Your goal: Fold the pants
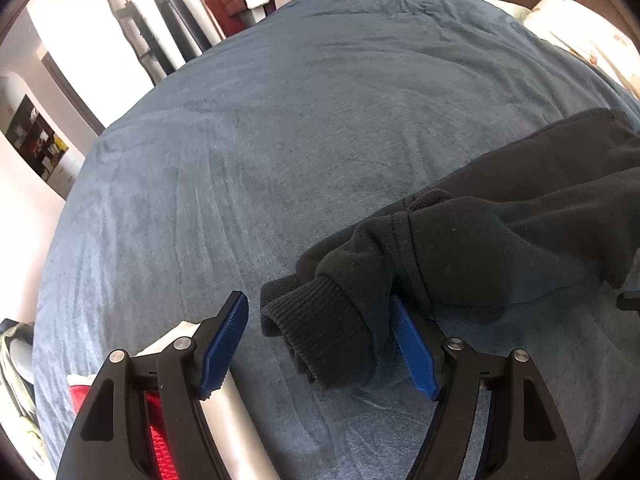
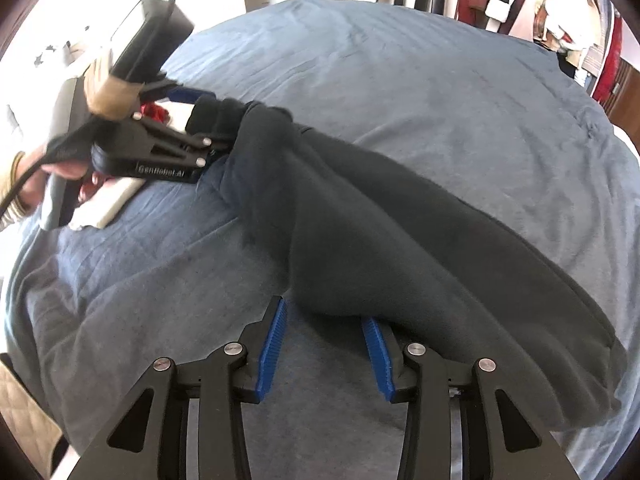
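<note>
Across the blue bedcover (image 2: 400,92) lie the dark pants (image 2: 400,240), bunched lengthwise; soft, limp fleece likely to sag and drag, so best gripped at cuff (image 1: 316,320) and waist. Left gripper (image 1: 320,340) gapes around the ribbed cuff. Right gripper (image 2: 326,344) spread, unclenched, at the pants' edge.

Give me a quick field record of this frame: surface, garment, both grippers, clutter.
surface: blue blanket over a bed
garment: black pants, laid lengthwise, bunched at the ribbed cuff
left gripper: open, jaws straddling the cuff end, not yet closed on it
right gripper: open, at the near edge of the pants mid-length, right finger partly under the fabric
clutter: white box on the blanket beside the left gripper
fold state: not yet folded
</note>
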